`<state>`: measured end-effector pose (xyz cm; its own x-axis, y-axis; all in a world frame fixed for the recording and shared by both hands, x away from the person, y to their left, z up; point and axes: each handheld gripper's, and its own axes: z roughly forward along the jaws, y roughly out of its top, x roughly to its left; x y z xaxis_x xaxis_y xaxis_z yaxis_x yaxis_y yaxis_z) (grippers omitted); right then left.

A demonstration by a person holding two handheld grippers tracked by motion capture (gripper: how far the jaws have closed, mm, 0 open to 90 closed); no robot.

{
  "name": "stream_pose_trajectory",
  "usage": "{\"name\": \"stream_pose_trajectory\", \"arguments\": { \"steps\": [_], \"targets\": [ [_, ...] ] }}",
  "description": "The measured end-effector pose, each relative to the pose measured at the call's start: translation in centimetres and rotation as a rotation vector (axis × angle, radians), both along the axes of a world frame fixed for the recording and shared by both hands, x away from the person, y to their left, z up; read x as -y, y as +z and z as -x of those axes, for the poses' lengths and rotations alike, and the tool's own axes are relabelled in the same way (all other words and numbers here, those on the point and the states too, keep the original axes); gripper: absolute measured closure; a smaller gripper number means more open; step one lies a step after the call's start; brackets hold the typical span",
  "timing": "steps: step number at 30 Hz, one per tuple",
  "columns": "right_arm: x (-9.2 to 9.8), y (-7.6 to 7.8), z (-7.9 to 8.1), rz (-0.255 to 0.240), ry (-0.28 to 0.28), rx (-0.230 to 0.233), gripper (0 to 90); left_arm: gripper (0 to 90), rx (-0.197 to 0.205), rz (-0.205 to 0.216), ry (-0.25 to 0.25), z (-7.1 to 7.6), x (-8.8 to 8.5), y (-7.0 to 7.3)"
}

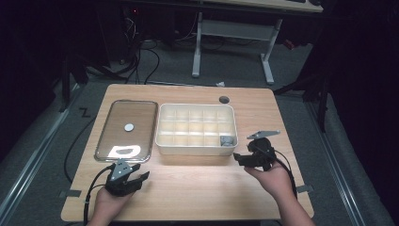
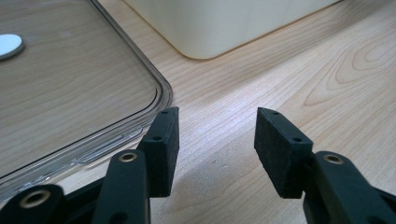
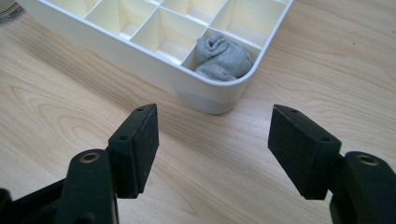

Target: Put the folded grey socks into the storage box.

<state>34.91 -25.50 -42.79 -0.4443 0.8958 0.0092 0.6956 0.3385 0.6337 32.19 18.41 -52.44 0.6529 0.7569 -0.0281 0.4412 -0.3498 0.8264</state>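
Matte black right claw (image 3: 212, 154) gapes wide and empty over the pale wood-grain surface (image 3: 70, 107). Just beyond it, a crumpled grey sock (image 3: 222, 58) fills the corner cell of the glossy white divided box (image 3: 154, 65). The left claw (image 2: 215, 149) is also wide, beside the clear rounded lid (image 2: 70, 93).

Premises appear to be a lab: dim room, carpeted floor (image 1: 235, 70), trailing cables (image 1: 141, 56), height-adjustable desk frame (image 1: 233, 35) behind wooden table (image 1: 197, 188).
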Motion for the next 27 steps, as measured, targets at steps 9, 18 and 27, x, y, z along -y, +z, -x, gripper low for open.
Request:
{"name": "stream_pose_trajectory", "arguments": {
  "steps": [9,18,27],
  "targets": [
    [-1.2,-5.5,2.4,-0.076,0.050,0.164,35.5,48.1,0.062,0.004,0.001,0.9,0.3,0.1],
    [-3.0,-8.4,7.6,-0.156,0.053,0.370,38.0,47.9,0.100,0.028,0.063,1.4,-1.0,0.4],
    [-1.8,-8.5,7.4,-0.169,-0.030,0.368,35.9,46.2,0.053,0.024,0.038,1.2,-0.7,0.2]
  ]
}}
